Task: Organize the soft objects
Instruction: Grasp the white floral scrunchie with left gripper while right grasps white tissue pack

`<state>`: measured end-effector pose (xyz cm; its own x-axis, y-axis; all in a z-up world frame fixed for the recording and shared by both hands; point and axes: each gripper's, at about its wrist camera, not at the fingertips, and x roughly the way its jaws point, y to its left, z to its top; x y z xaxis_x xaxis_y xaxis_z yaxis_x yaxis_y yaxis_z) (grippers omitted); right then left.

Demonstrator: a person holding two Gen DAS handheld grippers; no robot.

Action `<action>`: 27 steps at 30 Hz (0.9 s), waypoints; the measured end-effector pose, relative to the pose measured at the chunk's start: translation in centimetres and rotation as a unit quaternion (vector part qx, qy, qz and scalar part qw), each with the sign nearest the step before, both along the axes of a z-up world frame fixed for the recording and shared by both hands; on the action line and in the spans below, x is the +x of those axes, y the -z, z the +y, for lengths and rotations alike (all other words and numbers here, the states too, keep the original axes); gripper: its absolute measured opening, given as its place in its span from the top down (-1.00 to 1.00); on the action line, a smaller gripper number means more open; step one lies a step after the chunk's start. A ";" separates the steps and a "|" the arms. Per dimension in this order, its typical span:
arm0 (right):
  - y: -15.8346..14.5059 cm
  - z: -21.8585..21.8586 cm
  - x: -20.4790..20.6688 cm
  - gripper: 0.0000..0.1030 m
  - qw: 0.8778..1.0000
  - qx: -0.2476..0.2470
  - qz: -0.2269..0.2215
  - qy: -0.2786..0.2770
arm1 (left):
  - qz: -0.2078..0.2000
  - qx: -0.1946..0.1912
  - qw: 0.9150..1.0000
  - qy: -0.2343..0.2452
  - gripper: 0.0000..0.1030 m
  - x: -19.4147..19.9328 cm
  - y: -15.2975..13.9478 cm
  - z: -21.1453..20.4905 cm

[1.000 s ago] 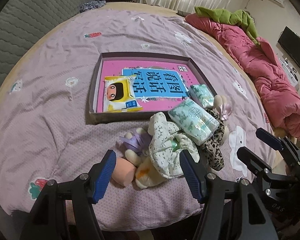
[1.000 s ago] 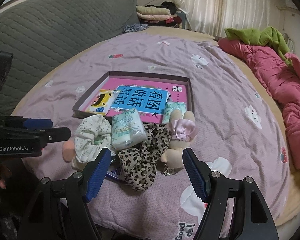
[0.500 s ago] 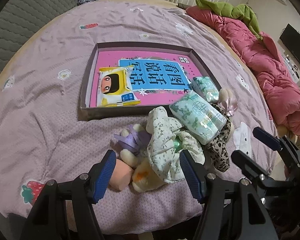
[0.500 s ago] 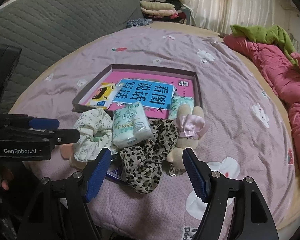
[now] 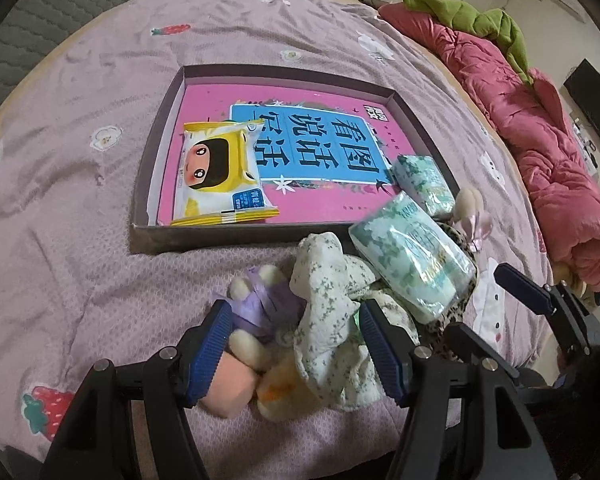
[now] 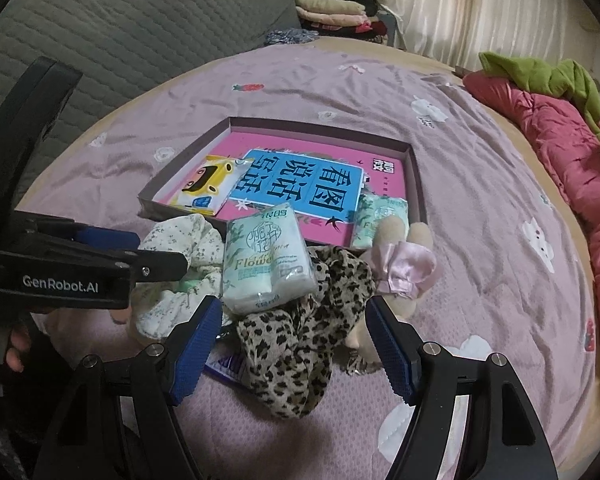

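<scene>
Two hand-held grippers hang over a heap of soft things on a bed [image 5: 80,184] spread with a lilac cover, the sorting barely begun. The left gripper [image 5: 296,344], jaws wide and gripping nothing, straddles a floral cloth [image 5: 328,320] and a purple-dressed plush toy [image 5: 260,312]. The right gripper [image 6: 290,344], equally wide and empty, stands over a leopard-print cloth [image 6: 300,344], on which rests a tissue pack [image 6: 266,264] printed "Flower". A pink-bowed plush [image 6: 400,268] lies just beside it. Behind the heap sits a shallow box tray [image 5: 236,238], holding a yellow wipes packet [image 5: 216,176] with a cartoon face and a second, smaller tissue pack [image 5: 424,184] at its near right corner; large Chinese characters fill the tray's blue panel. The step in hand appears to be the approach. Next, each gripper likely must lower and close on one item, then lift it clear of the tangle. The left gripper's body reads "GenRobot.AI".
</scene>
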<state>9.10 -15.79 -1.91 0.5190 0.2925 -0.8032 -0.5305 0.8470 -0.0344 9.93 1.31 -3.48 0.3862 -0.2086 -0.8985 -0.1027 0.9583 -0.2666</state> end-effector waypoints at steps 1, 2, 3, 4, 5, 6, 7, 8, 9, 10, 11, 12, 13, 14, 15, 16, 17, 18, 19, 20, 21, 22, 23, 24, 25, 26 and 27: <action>0.2 0.2 0.3 -0.46 1.000 -0.002 0.000 -0.003 | 0.001 -0.002 1.000 0.000 -0.27 0.1 0.1 0.1; 0.3 0.3 0.4 -0.46 1.000 -0.003 0.000 -0.004 | 0.002 -0.003 1.000 0.001 -0.27 0.2 0.2 0.1; 0.3 0.4 0.6 -0.46 1.000 -0.002 0.000 -0.005 | 0.003 -0.005 1.000 0.002 -0.27 0.3 0.2 0.1; 0.5 0.6 0.9 -0.46 1.000 0.000 0.002 -0.008 | 0.004 -0.008 1.000 0.003 -0.27 0.4 0.4 0.2; 0.5 0.7 1.0 -0.46 1.000 0.001 0.004 -0.010 | 0.005 -0.008 1.000 0.003 -0.27 0.5 0.4 0.2; 0.6 0.8 1.1 -0.46 1.000 0.001 0.004 -0.012 | 0.006 -0.009 1.000 0.004 -0.27 0.5 0.5 0.2; 0.8 1.1 1.4 -0.46 1.000 -0.002 0.002 -0.015 | 0.007 -0.012 1.000 0.006 -0.27 0.6 0.7 0.2; 0.9 1.3 1.6 -0.46 1.000 -0.005 0.002 -0.017 | 0.009 -0.014 1.000 0.006 -0.27 0.7 0.7 0.2; 1.0 1.5 1.7 -0.46 1.000 -0.007 0.003 -0.018 | 0.010 -0.017 1.000 0.007 -0.27 0.8 0.8 0.2; 1.1 1.7 2.0 -0.46 1.000 -0.008 0.005 -0.021 | 0.011 -0.020 1.000 0.008 -0.27 0.9 0.9 0.2; 1.3 1.9 2.2 -0.46 1.000 -0.009 0.005 -0.022 | 0.012 -0.023 1.000 0.009 -0.26 1.1 1.0 0.2; 1.4 2.1 2.4 -0.46 1.000 -0.011 0.007 -0.024 | 0.012 -0.025 1.000 0.010 -0.26 1.2 1.1 0.2; 1.6 2.2 2.6 -0.46 1.000 -0.013 0.008 -0.025 | 0.012 -0.026 1.000 0.011 -0.26 1.2 1.1 0.2; 1.7 2.4 2.7 -0.46 1.000 -0.014 0.008 -0.026 | 0.012 -0.028 0.999 0.011 -0.25 1.3 1.1 0.2; 1.8 2.5 2.9 -0.46 0.999 -0.014 0.010 -0.028 | 0.013 -0.030 0.999 0.011 -0.24 1.4 1.2 0.2; 2.0 2.7 3.1 -0.46 0.999 -0.017 0.012 -0.028 | 0.012 -0.031 0.999 0.011 -0.22 1.6 1.2 0.2; 2.2 2.8 3.2 -0.46 0.999 -0.018 0.012 -0.029 | 0.012 -0.034 0.999 0.012 -0.16 1.7 1.2 0.2; 2.3 2.9 3.4 -0.46 0.999 -0.020 0.010 -0.030 | 0.012 -0.036 0.999 0.013 -0.11 1.8 1.2 0.3; 2.3 3.0 3.4 -0.46 0.999 -0.021 0.008 -0.030 | 0.011 -0.038 0.999 0.015 -0.10 1.9 1.2 0.3; 2.4 3.1 3.4 -0.46 0.999 -0.022 0.007 -0.032 | 0.010 -0.039 0.999 0.017 -0.10 2.0 1.2 0.2; 2.5 3.2 3.5 -0.46 0.999 -0.021 0.007 -0.033 | 0.008 -0.039 0.999 0.019 -0.06 2.1 1.2 0.2; 2.5 3.2 3.6 -0.46 0.999 -0.018 0.007 -0.035 | 0.006 -0.039 0.999 0.020 -0.04 2.1 1.1 0.1; 2.5 3.2 3.5 -0.47 0.999 -0.017 0.007 -0.036 | 0.004 -0.040 0.999 0.022 0.04 2.1 1.0 0.1; 2.5 3.2 3.6 -0.46 0.999 -0.015 0.007 -0.038 | 0.003 -0.042 0.999 0.023 0.10 2.2 1.0 0.1; 2.5 3.2 3.6 -0.41 0.999 -0.011 0.007 -0.040 | 0.001 -0.046 0.999 0.024 0.12 2.2 1.0 0.1; 2.5 3.1 3.6 -0.22 0.999 -0.006 0.009 -0.042 | 0.001 -0.049 0.998 0.025 0.17 2.2 1.0 0.1; 2.5 3.0 3.6 -0.10 0.999 -0.003 0.008 -0.039 | 0.000 -0.052 0.998 0.026 0.22 2.3 1.0 0.0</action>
<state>12.74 -12.77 -4.42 0.4810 0.3277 -0.8132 -0.5961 0.8024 -0.0292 12.21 1.33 -4.44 0.3727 -0.3199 -0.8711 -0.0531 0.9298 -0.3642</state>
